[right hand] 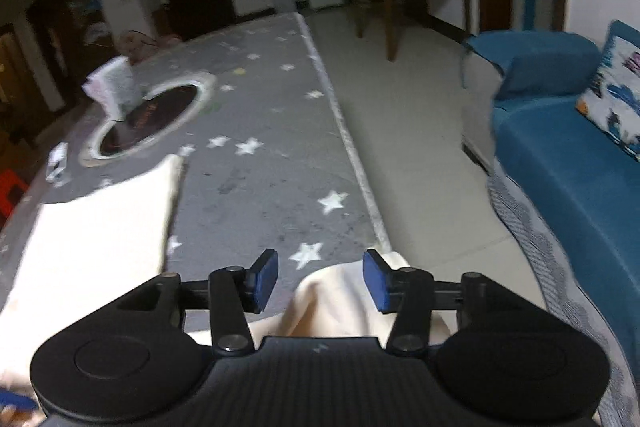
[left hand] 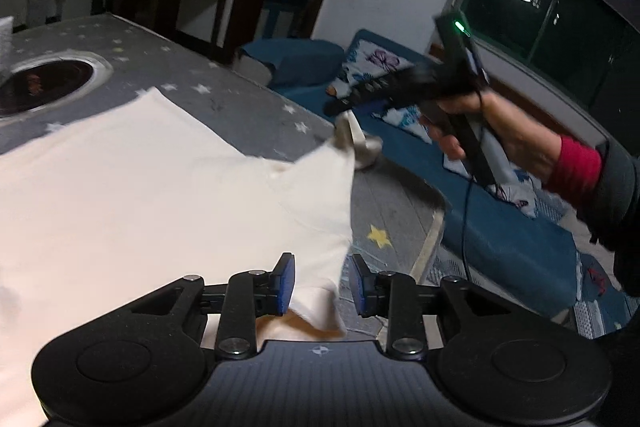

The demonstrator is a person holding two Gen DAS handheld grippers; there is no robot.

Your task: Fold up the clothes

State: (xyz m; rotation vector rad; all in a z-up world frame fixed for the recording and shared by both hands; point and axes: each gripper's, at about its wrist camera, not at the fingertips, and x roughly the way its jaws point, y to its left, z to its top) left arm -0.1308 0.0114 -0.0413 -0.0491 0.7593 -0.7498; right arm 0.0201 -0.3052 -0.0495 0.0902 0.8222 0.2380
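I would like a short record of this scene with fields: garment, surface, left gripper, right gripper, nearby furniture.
garment: cream garment, spread flat, one corner lifted
surface: grey star-patterned table cover with a round dark inset
left gripper: open, cloth edge lies between the blue pads
right gripper: open in its own view, cloth bunched between the pads; the lifted corner hangs at its tip in the left view
nearby furniture: blue sofa, patterned cushion

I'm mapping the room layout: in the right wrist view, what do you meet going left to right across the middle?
Cream garment → grey star-patterned tablecloth → bare pale floor → blue sofa.
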